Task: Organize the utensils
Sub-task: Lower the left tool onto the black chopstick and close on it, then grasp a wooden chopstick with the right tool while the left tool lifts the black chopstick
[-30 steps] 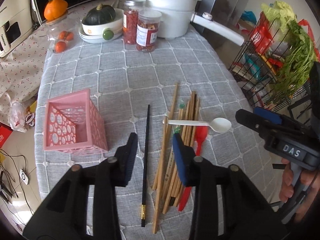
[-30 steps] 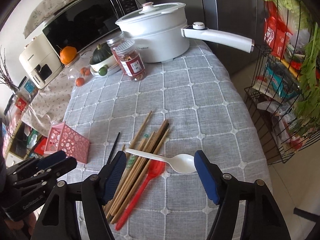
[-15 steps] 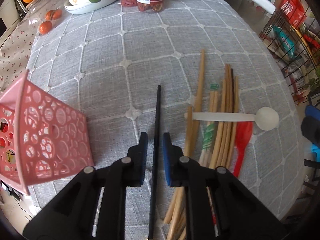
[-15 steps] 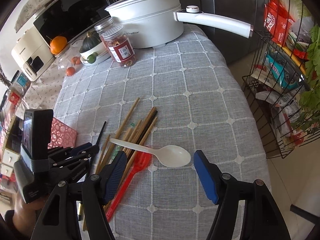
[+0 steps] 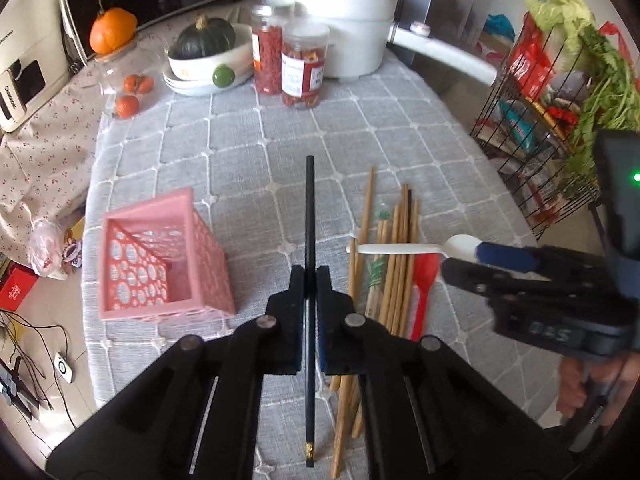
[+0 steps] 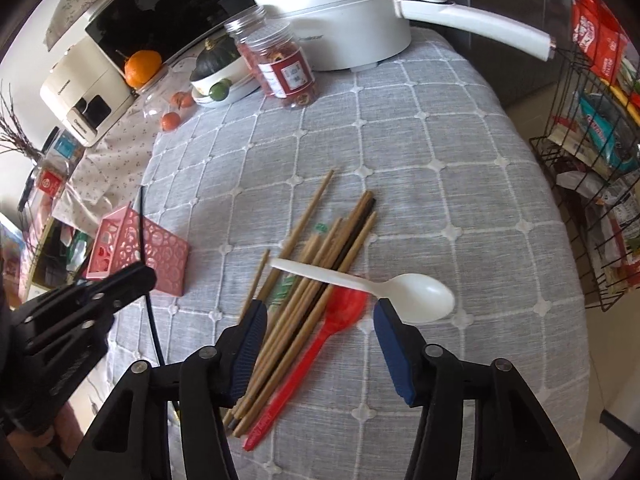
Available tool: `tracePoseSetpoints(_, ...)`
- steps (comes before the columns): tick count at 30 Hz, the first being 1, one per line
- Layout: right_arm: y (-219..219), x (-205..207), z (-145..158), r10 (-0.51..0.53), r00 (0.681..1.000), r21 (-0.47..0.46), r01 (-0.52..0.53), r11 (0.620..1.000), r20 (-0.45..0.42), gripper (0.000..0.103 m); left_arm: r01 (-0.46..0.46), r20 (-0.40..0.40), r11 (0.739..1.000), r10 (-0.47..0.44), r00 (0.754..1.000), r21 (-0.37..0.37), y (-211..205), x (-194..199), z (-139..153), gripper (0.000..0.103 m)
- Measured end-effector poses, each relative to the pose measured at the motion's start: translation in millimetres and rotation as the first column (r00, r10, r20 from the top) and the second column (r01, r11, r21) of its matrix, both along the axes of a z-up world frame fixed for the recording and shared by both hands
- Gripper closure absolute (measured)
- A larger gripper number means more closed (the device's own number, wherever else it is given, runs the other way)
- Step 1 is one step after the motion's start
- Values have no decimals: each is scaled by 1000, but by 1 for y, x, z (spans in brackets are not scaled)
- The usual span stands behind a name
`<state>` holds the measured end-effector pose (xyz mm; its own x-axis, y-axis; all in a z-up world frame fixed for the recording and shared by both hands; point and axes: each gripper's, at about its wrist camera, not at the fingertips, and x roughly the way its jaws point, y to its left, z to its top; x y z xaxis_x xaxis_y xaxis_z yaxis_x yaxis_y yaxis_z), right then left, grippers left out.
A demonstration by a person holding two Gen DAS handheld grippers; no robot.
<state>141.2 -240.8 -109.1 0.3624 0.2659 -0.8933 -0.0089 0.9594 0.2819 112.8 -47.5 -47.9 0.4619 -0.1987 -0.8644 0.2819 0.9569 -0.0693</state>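
The utensils lie on the grey cloth (image 5: pixel 400 128), near the pink basket (image 5: pixel 160 264) that stands at the left with its mouth open upward. The left gripper (image 5: pixel 310 280), spread a second ago, is now pressed together on the black chopstick (image 5: pixel 309 200) — pads clamped at mid-length, the stick lifted clear of the cloth. The first pick is thus made; the basket just beside it is the likely drop point. To the right lies the chopstick bundle (image 6: pixel 320 272), crossed by the white spoon (image 6: pixel 416 296), with the red spoon (image 6: pixel 320 340) alongside. The right gripper (image 6: pixel 320 320) has come lower over these — its jaws are closing, with the bundle and red spoon between them, pads not yet pressing.
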Motion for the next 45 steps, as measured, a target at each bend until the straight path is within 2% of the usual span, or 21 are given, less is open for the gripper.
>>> tracePoseSetpoints(4, 31, 8, -13, 51, 998, 51, -49, 997, -31, 66, -8, 57, 999, 10, 998, -36, 19, -13, 11, 97)
tracePoseSetpoints(9, 63, 22, -36, 75, 994, 37, -72, 997, -84, 80, -10, 66, 997, 15, 998, -80, 32, -13, 12, 97)
tracePoseSetpoints(21, 84, 38, -54, 42, 994, -30, -46, 999, -100, 94, -3, 76, 992, 12, 997, -126, 52, -31, 18, 97)
tracePoseSetpoints(28, 86, 33, -50, 43, 996, -46, -47, 998, -81, 94, -6, 84, 991, 17, 996, -132, 57, -33, 20, 97)
tracePoseSetpoints(31, 87, 25, -37, 49, 998, -31, -50, 998, -44, 95, -8, 98, 991, 21, 995, -137, 58, -37, 23, 97)
tracePoseSetpoints(36, 92, 0, 1, 98, 992, -29, -96, 995, 76, 96, 2, 147, 988, 21, 989, -156, 61, -48, 38, 97)
tracePoseSetpoints(45, 104, -49, 56, 182, 946, -64, -171, 983, 268, 97, -4, 263, 978, 59, 963, -207, 74, -64, 70, 97)
